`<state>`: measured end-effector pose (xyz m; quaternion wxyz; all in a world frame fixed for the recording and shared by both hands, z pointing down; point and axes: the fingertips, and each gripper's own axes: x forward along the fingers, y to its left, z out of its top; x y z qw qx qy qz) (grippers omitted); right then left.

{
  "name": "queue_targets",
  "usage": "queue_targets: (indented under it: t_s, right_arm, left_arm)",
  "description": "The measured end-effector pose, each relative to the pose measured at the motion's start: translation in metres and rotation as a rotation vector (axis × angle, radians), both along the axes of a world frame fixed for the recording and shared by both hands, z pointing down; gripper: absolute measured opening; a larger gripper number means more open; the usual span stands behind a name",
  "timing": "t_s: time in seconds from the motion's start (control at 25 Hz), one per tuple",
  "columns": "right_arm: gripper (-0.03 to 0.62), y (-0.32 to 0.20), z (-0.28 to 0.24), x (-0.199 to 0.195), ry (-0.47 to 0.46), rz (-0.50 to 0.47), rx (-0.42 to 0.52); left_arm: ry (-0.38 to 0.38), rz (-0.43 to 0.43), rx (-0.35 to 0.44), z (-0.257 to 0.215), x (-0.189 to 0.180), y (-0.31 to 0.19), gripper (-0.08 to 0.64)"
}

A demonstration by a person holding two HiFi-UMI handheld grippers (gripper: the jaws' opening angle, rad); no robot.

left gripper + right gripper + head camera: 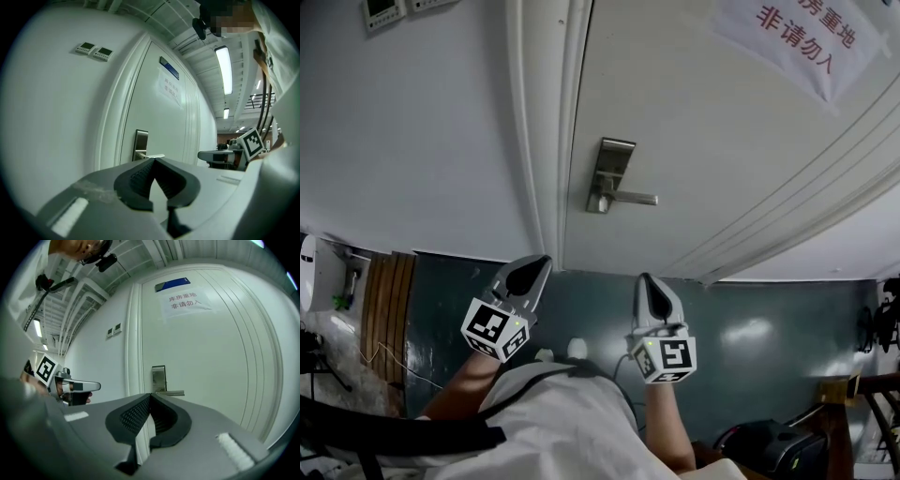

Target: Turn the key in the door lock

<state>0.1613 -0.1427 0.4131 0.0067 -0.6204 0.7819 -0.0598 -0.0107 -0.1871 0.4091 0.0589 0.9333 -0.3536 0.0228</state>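
On door [722, 141], at edge beside frame [546, 131]: lock plate [614, 167]. Tall narrow rectangle, brushed silver metal, darker in upper part, long axis upright along the door edge. Lever handle [630, 198] fixed at lower part of plate, long axis level, free end pointing right in head view, away from frame and toward middle of door. Same metal finish as plate, slim and straight. Key not made out in any view; too small to tell at this range.

Left gripper [538, 262] low in head view, below frame and wall [412, 141], aimed up toward door. Jaws clenched tip to tip, nothing between the ribbed pads. Right gripper [645, 279] just right of it, below door, likewise aimed at door. Jaws pressed together, nothing gripped. Both well apart from lock plate, touching neither door nor handle. Lever seen just over the jaw tips in each gripper view, plate above it.

Door white, panelled with raised mouldings. Paper notice [797, 33] with red characters high on door; blue sign [172, 284] above it in right gripper view. Two small wall controls [95, 50] on wall left of frame. Dark green floor [759, 328] under both grippers.
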Motion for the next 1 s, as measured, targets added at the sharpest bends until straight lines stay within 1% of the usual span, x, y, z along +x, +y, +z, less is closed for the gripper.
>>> queue_targets:
  t_s: [0.16, 0.32, 1.0]
  right_arm:
    - [0.008, 0.002, 0.001, 0.000, -0.014, 0.000, 0.002]
    - [0.008, 0.000, -0.002, -0.002, -0.022, -0.003, 0.005]
    - [0.008, -0.021, 0.002, -0.018, 0.022, -0.024, -0.013]
  left_arm:
    - [0.004, -0.020, -0.004, 0.003, -0.004, 0.002, 0.005]
    - [0.012, -0.016, 0.002, -0.001, -0.001, 0.003, 0.005]
    - [0.018, -0.024, -0.008, 0.000, -0.006, -0.013, 0.005]
